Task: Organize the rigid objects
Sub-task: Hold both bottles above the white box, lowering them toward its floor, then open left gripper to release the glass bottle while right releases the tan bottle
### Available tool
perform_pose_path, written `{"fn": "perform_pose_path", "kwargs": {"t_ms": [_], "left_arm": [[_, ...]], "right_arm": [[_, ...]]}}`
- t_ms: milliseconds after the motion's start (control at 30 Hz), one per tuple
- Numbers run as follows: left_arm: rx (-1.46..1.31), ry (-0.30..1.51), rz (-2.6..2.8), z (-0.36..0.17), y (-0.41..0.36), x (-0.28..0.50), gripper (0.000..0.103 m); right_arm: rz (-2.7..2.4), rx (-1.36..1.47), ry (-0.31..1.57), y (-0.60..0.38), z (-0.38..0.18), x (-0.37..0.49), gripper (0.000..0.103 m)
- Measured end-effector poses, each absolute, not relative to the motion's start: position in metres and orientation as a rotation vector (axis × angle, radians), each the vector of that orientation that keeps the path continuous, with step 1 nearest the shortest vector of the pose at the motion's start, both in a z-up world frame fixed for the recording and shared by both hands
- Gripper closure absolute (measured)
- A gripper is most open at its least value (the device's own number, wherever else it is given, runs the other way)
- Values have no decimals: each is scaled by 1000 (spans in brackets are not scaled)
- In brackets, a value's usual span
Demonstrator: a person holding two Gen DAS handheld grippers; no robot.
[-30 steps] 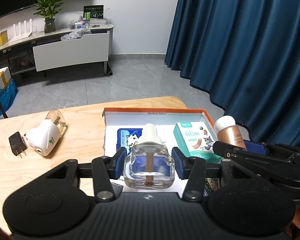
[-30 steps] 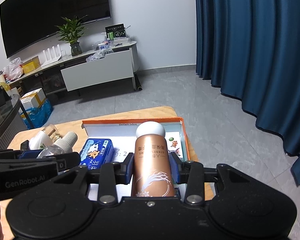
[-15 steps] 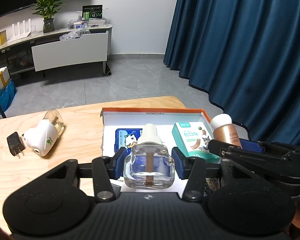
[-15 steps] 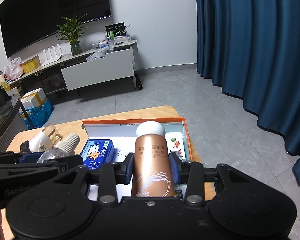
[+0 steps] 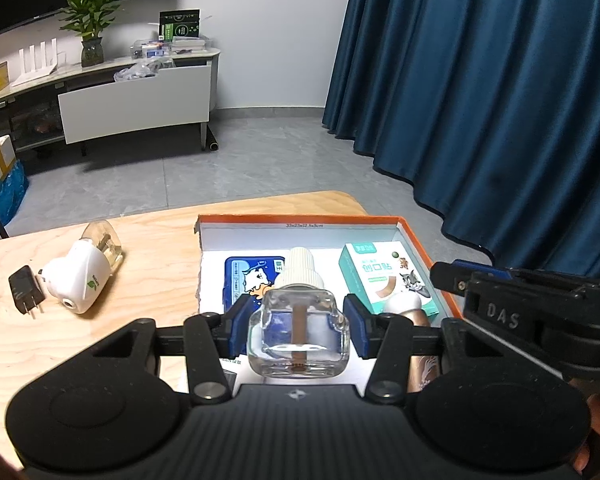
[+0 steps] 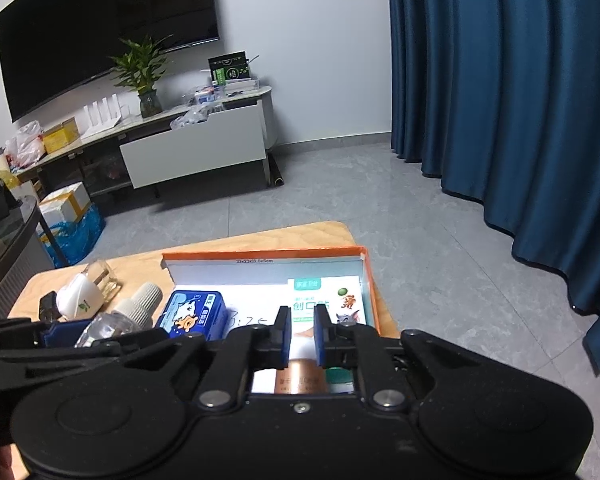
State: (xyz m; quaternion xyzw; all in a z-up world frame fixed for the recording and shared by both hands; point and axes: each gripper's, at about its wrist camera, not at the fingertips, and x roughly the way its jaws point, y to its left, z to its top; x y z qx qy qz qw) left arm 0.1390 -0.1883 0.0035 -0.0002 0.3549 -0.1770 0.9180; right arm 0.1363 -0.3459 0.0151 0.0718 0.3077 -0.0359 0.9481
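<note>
L gripper [image 5: 298,326]: pads pressing both sides of a clear glass refill bottle [image 5: 298,332] w/ white ribbed cap, brown wick inside; bottle sitting upright between the jaws, hanging over the near-left part of the orange-rimmed box [image 5: 300,220].

R gripper [image 6: 300,334]: jaws drawn nearly together, narrow gap only, nothing clamped between the pads. Copper-coloured bottle [image 6: 300,376] lying in the box just below/behind the R fingertips; in the left wrist view its white cap is showing beside the L gripper's right finger, bottle [image 5: 414,312] resting at the box's near-right, next to the teal plaster box.

Inside the box: blue tin [image 5: 252,276] w/ cartoon print lying flat at left-centre; teal-and-white plaster box [image 5: 384,276] lying at right, near the right wall. White floor of the box showing between them.

Outside the box, on the wooden counter [image 5: 148,248], left side: white plug-in vaporiser [image 5: 80,280] w/ clear bottle attached, lying on its side; black plug adapter [image 5: 26,290] just beside it, left. Both well apart from the box.

Beyond: grey floor, blue curtain at right, TV stand w/ plant at far wall.
</note>
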Motion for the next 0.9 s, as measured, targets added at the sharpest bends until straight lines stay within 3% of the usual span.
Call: {"fn": "perform_pose_path", "kwargs": {"t_ms": [100,267,400,433,500,900], "left_arm": [[-3,738,-366,1,-189,140,53],[-2,748,-385,-1,-194,143,53],[4,768,-436,-3,-202,142,53],[6,768,-443,-4,-202,142,53],[18,756,-441,-3,-204,139,49],[12,739,-393,5,-185,135,45]], "right_arm": [[-80,150,619,-351,17,133,90],[-86,156,604,-352,20,126,76],[-97,143,591,-352,25,121,47],[-102,139,589,-352,26,121,34],[-115,131,576,-351,28,118,26],[-98,122,563,-334,39,114,23]]}}
